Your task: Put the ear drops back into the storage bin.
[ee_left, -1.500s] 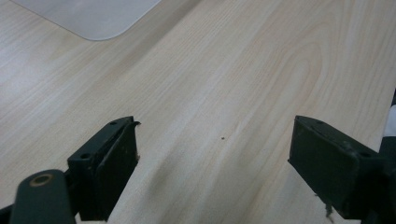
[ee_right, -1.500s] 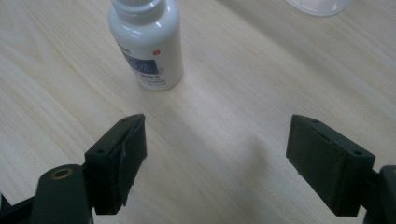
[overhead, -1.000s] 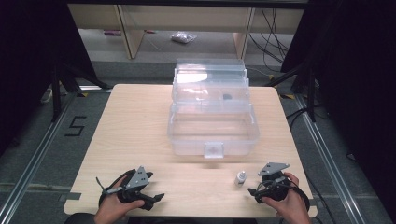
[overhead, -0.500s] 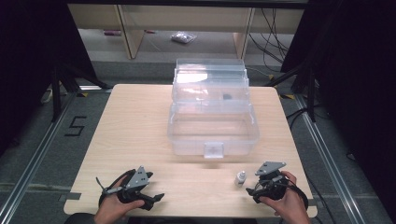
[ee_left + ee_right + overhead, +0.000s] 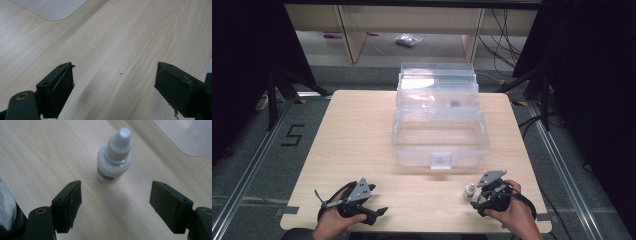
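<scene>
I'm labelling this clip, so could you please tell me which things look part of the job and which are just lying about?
Likely the job:
- small white dropper bottle, upright before the open right claw
- clear plastic box, lid raised
- left claw, open over bare table

Lying about:
- bag on the floor

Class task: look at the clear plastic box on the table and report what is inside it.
Inside the clear plastic box, one small dark object sits in the raised upper tray. The lower compartment looks empty through its walls, though glare blurs parts of the tray.

"5" on floor (image 5: 292, 135) (black tape)
</scene>
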Demonstrator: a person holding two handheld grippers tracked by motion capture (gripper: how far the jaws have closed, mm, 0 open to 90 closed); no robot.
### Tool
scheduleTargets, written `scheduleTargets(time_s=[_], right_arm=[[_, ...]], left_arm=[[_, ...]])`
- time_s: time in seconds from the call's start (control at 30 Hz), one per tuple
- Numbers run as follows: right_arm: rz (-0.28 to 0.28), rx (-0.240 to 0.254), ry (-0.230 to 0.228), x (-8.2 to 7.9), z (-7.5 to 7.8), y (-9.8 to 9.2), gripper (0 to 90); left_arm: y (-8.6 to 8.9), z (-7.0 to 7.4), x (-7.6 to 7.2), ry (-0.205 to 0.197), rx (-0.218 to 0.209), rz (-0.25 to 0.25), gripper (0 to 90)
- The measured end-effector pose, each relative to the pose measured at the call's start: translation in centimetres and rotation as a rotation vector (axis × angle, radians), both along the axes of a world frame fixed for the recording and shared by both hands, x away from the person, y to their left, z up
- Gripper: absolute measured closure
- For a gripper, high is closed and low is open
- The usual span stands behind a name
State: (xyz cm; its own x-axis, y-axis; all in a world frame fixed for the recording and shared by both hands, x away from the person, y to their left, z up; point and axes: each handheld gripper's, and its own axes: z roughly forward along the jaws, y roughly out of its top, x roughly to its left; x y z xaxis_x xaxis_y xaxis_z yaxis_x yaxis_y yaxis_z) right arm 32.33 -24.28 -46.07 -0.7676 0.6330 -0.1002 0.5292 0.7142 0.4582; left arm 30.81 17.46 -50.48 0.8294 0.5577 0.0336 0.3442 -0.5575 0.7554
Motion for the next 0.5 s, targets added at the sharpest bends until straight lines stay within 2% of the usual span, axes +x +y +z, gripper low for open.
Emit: scheduleTargets(time_s=[0.3, 0.33, 0.43, 0.47, 0.5], right_arm=[[0.053, -0.058, 0.036, 1.1, 0.3, 1.3, 29.4], [0.037, -0.063, 0.042, 1.1, 0.4, 1.5, 30.0], [0.043, -0.073, 0.046, 1.4, 0.4, 1.7, 31.3], [0.071, -0.082, 0.051, 1.7, 0.4, 2.0, 32.7], [0.068, -0.089, 0.059, 1.8, 0.4, 2.1, 33.2]], left_arm=[[0.0, 0.0, 0.0, -0.001, -0.001, 0.0, 14.8], [0.0, 0.0, 0.0, -0.001, -0.001, 0.0, 14.8], [0.0, 0.0, 0.0, -0.003, 0.001, -0.003, 14.8], [0.1, 0.1, 0.1, -0.008, 0.005, -0.009, 14.8], [0.1, 0.1, 0.1, -0.008, 0.005, -0.009, 14.8]])
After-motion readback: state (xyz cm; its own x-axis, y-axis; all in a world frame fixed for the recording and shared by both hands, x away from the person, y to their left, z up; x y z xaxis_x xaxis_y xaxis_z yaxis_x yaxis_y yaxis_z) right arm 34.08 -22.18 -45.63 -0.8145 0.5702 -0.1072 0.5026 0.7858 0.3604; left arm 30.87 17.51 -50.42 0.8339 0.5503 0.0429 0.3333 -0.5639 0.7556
